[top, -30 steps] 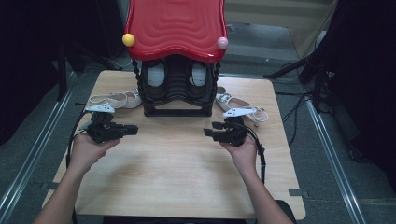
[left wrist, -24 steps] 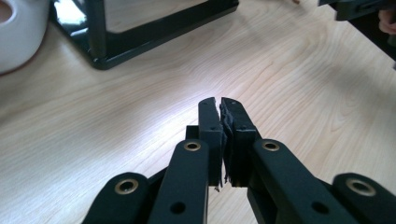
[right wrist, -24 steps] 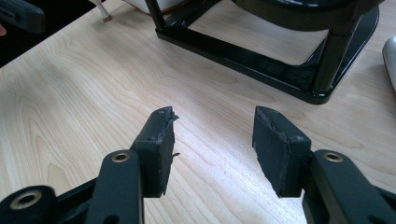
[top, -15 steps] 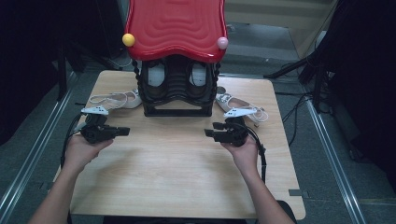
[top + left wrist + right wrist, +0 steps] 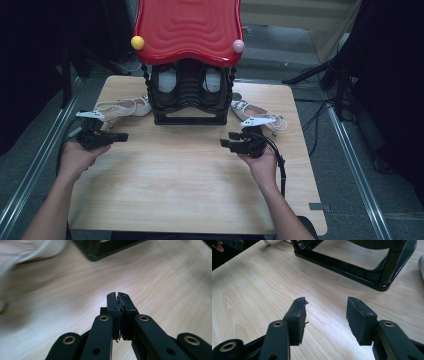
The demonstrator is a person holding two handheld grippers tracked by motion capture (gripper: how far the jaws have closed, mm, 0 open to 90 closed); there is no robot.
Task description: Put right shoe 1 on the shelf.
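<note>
A black rack (image 5: 186, 119) capped by a red wavy top (image 5: 187, 27) is seen beyond the left gripper (image 5: 124, 136) and the right gripper (image 5: 226, 140), between them. A yellow ball (image 5: 137, 42) and a pink ball (image 5: 238, 46) are fixed to its corners.

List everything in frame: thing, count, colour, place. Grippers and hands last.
shoe rack: 1, black frame, back centre of the table.
red top: 1, wavy, on the shoe rack.
balls: 2, yellow ball at the top's left corner, pink ball at its right corner.
shoes in rack: 2, pale, inside the shoe rack.
left sandal: 1, white, strappy, on the table left of the rack.
right sandal: 1, white, right of the rack.
table: 1, light wood.
left gripper: black, jaws shut on nothing.
right gripper: black, jaws open, nothing between.
hands: 2, left hand, right hand.
</note>
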